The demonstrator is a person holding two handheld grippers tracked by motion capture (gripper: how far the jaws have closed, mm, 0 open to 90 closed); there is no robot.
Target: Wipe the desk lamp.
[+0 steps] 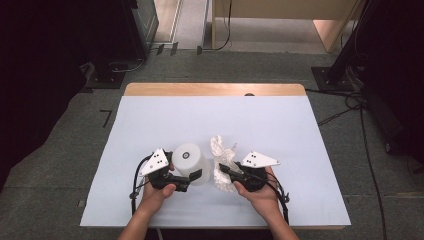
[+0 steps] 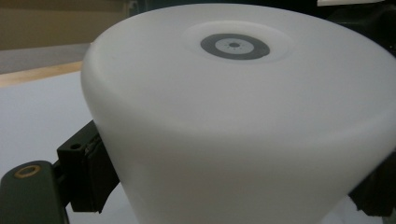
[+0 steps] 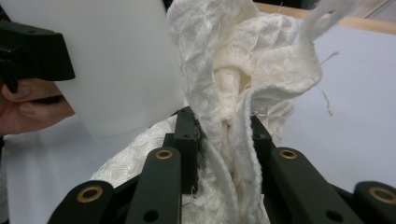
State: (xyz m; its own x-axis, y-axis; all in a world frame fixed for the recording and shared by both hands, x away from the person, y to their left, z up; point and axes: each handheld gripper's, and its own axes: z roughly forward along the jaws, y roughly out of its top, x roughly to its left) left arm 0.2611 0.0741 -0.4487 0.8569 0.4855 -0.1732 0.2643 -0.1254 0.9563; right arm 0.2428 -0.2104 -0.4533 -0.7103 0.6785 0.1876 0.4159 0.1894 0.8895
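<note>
Right gripper view shows your right gripper (image 3: 223,135) clenched on a bunch of white cloth (image 3: 243,70); the cloth rises up between the jaws and spills over both sides. Just beside it, toward your left hand, stands the white container (image 1: 190,162), touching the cloth. Your left gripper (image 1: 192,177) grasps this container across its lower body, one pad (image 2: 91,172) pressed on its wall. The container is upside-down, its long axis upright, so the cloth lies next to the closed base, not the mouth. The cloth looks crumpled, woven, with loose threads. The container is smooth, milky plastic with a grey ring mark (image 2: 235,45) on top.
</note>
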